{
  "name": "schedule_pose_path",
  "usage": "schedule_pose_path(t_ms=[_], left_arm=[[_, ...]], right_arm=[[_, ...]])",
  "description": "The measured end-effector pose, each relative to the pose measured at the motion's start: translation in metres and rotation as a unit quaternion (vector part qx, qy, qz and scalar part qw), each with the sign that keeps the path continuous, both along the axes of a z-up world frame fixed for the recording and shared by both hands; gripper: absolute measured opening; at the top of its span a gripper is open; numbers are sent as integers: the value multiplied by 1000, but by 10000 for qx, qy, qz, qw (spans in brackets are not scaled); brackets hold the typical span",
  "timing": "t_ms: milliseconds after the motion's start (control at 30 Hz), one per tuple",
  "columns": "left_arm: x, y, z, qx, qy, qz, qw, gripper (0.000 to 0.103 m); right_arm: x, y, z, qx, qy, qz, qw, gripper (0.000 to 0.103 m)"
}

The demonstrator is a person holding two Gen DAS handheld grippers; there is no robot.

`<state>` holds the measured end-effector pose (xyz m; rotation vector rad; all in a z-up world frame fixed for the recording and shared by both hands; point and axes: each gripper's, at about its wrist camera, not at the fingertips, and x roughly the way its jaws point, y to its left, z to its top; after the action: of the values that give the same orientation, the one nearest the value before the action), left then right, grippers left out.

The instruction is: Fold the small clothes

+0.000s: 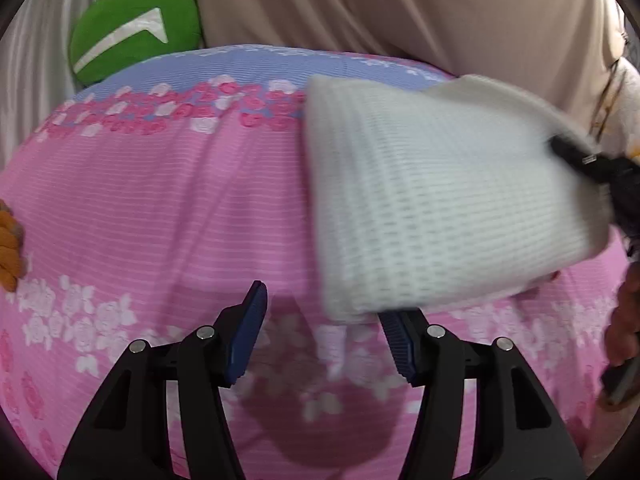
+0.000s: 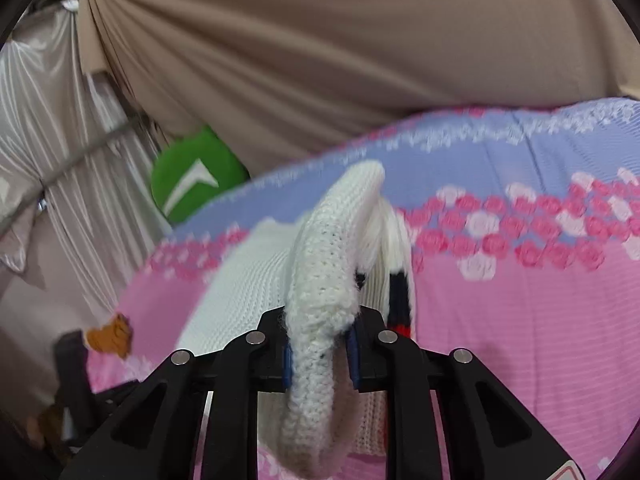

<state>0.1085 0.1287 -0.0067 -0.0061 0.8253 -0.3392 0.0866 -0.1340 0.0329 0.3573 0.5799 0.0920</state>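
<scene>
White knitted garment [image 2: 320, 320] is clamped at its thick edge by the right tongs [image 2: 320, 360] over the pink floral bedsheet [image 1: 160, 208], while the left tongs [image 1: 324, 336] are held apart at lower centre.

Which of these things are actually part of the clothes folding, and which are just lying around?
Part of the job:
- white knitted garment, pinched at its edge by the right gripper
- left gripper, jaws open and empty beside it
- pink flowered sheet it lies on

Just lying about:
- green cushion
- orange knitted item
- beige drape
</scene>
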Motion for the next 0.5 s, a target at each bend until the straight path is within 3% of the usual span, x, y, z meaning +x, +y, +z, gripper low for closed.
schedule_pose_path(t_ms=[33,133,233,333,433,500], left_arm=[[4,2,-5,-57,129,-1,9999,55],[4,1,-5,-38,82,59,9999,56],[-5,5,1,-101,108,149,9998,55],[-21,24,17,-388,-14,182,9991,55],[-28,43,40,-920,-149,247,9953,60],[-20,42,51,-1194,-141,168,9926,64]], right_arm=[[-1,-4,-3,-28,23,-80,10000,18],[21,-14,-46,-256,800,-221,9962,22],[10,-24,-44,195,655,-200,9975,28],[-4,-24,-27,16,461,-248,9986,40],[-4,-23,-21,-120,382,-296,9988,65],[5,-23,-23,-181,482,-276,9983,65]])
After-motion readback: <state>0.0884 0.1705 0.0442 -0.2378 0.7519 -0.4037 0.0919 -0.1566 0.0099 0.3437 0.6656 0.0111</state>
